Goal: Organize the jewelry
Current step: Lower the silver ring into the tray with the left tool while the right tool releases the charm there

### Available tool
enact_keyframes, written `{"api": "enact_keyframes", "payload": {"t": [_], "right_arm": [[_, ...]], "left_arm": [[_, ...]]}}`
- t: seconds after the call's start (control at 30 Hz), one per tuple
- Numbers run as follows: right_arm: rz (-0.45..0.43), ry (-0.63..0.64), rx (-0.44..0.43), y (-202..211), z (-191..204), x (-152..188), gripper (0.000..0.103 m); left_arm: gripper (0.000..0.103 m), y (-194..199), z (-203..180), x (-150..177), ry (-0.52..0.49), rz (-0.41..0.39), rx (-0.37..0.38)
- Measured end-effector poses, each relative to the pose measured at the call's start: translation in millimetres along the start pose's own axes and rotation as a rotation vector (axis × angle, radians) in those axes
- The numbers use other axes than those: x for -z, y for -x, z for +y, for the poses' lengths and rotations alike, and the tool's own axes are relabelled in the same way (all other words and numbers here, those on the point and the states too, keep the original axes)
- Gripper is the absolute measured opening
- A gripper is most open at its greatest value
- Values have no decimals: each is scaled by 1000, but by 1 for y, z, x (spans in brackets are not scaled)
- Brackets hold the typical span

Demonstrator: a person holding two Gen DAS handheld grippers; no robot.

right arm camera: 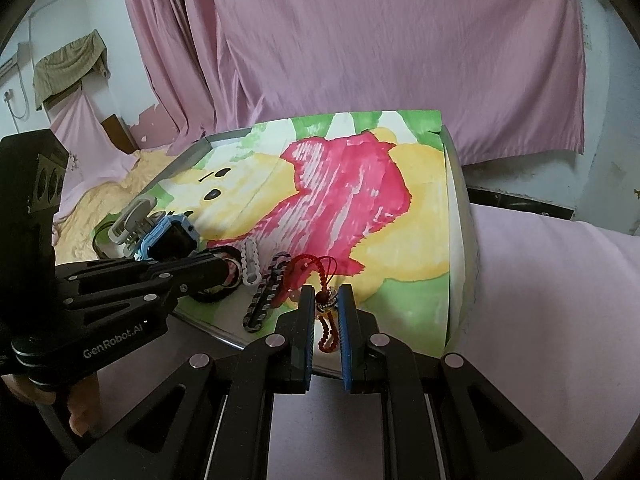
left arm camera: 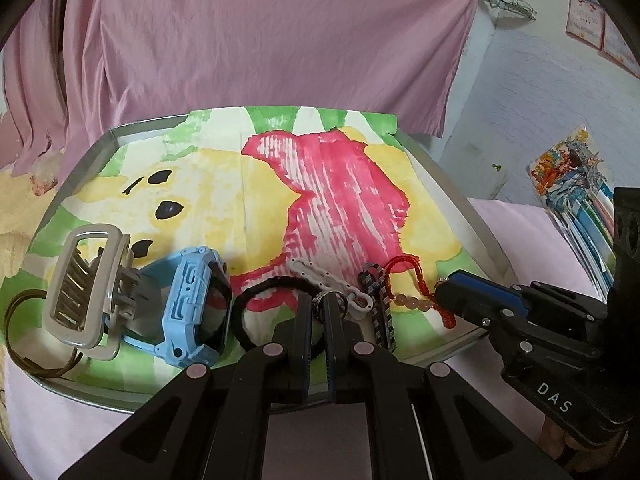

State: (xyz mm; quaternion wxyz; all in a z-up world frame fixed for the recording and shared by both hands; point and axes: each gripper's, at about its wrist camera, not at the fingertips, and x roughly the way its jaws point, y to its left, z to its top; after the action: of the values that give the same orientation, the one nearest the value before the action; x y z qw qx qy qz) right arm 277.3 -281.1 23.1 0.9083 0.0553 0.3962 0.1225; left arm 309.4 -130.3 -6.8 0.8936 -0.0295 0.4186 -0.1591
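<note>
In the left wrist view, the left gripper [left arm camera: 319, 307] is nearly closed, pinching a metal ring [left arm camera: 325, 299] beside the black hair tie [left arm camera: 256, 304] on the tray [left arm camera: 448, 168]. A hair claw [left arm camera: 80, 288], blue watch [left arm camera: 192, 308], white chain [left arm camera: 328, 280] and dark link bracelet [left arm camera: 380, 312] lie crowded along the near edge.

In the right wrist view, the right gripper [right arm camera: 325, 300] clamps the beaded end of the red cord bracelet [right arm camera: 316, 272]. Sorting seems barely begun: most pieces remain bunched.
</note>
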Motion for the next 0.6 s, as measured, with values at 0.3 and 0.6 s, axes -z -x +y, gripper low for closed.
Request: {"api": "enact_keyframes", "payload": {"t": [0.3,0.6], "right_arm": [[-10,-9,-1,1,0,0,11],[-73,-33,21,16,-4,3,22]], "left_arm": [[6,3,3,0,14,3,18],[6,13,-1,1,-5,-22,20]]}}
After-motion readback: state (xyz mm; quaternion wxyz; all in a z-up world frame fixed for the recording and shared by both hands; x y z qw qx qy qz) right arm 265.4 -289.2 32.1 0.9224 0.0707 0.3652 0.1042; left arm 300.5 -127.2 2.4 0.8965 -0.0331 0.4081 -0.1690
